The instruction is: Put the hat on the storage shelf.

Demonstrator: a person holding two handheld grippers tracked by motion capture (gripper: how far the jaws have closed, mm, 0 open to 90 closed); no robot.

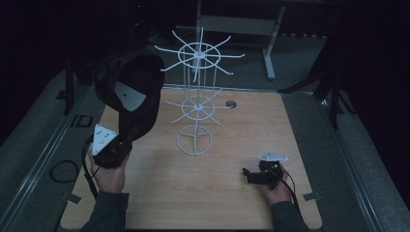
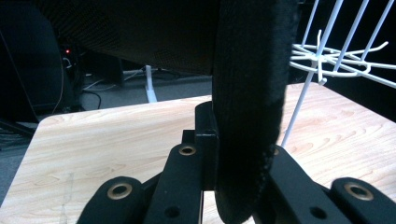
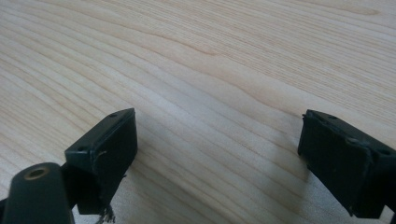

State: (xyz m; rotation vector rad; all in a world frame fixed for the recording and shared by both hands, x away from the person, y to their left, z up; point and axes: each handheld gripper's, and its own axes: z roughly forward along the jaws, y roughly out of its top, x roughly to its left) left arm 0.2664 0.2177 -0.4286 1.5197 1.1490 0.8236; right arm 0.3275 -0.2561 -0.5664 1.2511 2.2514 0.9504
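Your left gripper (image 1: 121, 140) is pinching the brim of the black cap (image 1: 129, 92) tight between its jaws, holding it raised at the table's (image 1: 232, 193) left side, just left of the white wire rack (image 1: 196, 104). Your right gripper (image 1: 249, 175) is resting near right, jaws spread wide over bare wood.

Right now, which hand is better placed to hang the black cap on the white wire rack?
Left. The left claw is shut on the black fabric cap beside the white wire rack; the right claw rests open on the wooden table.
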